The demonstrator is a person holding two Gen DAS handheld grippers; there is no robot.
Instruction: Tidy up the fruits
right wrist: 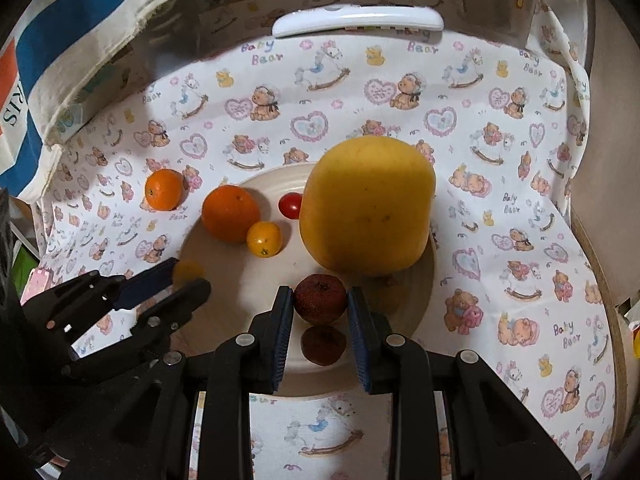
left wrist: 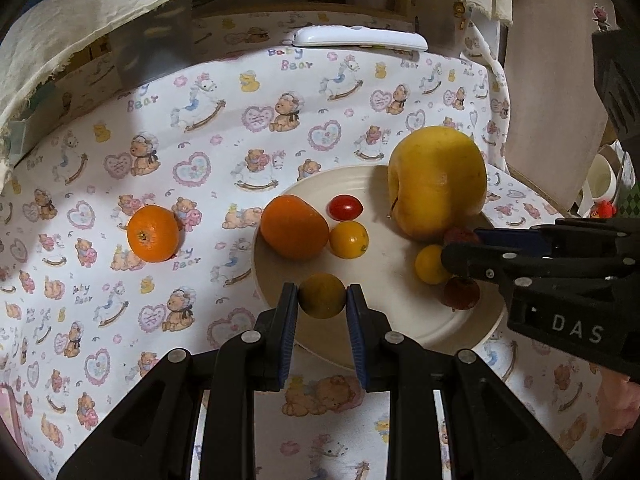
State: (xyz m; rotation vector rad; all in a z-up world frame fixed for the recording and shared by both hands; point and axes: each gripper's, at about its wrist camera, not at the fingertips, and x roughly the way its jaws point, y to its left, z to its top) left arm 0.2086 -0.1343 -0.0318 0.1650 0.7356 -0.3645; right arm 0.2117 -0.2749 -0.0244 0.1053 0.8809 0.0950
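Observation:
My left gripper (left wrist: 322, 300) is shut on a small yellow-green round fruit (left wrist: 322, 295) over the near-left rim of the cream plate (left wrist: 392, 248). On the plate lie an orange (left wrist: 294, 227), a red cherry tomato (left wrist: 345, 207), a yellow tomato (left wrist: 348, 239), a big yellow apple (left wrist: 438, 182), a small yellow fruit (left wrist: 430, 264) and a dark red fruit (left wrist: 462, 292). A second orange (left wrist: 153, 233) sits on the cloth to the left. My right gripper (right wrist: 320, 300) is shut on another dark red fruit (right wrist: 320, 298), just above the one on the plate (right wrist: 323, 345).
A bear-print cloth (right wrist: 500, 200) covers the table. A white remote (left wrist: 360, 38) lies at the back edge under hanging fabric (left wrist: 100, 32). The table's edge runs along the right, with a white cup (left wrist: 598, 178) beyond it. The left gripper (right wrist: 188, 276) is over the plate's left side.

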